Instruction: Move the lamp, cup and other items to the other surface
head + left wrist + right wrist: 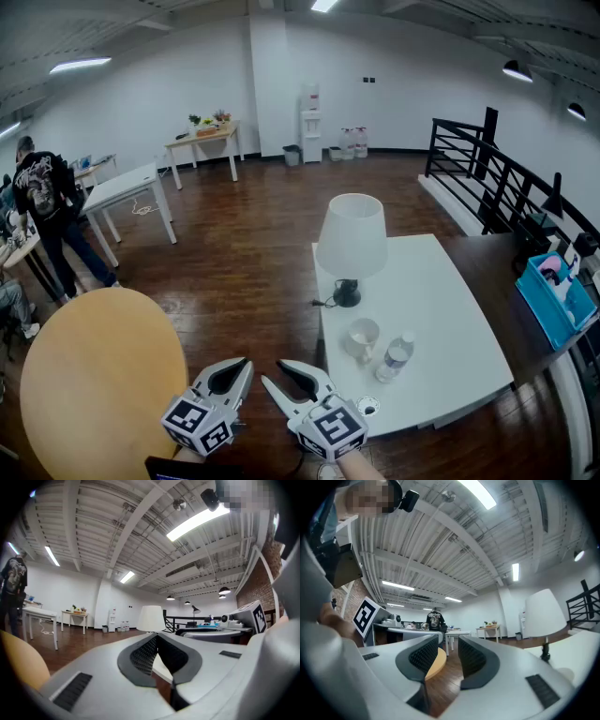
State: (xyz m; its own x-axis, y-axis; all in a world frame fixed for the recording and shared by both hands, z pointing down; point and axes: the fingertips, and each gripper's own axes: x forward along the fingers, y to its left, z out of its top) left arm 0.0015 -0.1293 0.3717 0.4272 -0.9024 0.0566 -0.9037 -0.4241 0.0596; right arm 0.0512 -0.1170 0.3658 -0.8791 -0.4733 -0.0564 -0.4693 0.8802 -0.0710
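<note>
A lamp with a white shade and black base stands on the white table at right. In front of it are a pale cup and a clear water bottle. A small round item lies near the table's front edge. Both grippers hover low in the head view, between the two tables and short of the items. My left gripper is shut with its tips together and nothing held. My right gripper stands open and empty. The lamp shows in both gripper views.
A round yellow table sits at left. A person stands by white desks at far left. A black railing and a blue bin lie to the right of the white table. Dark wood floor lies between.
</note>
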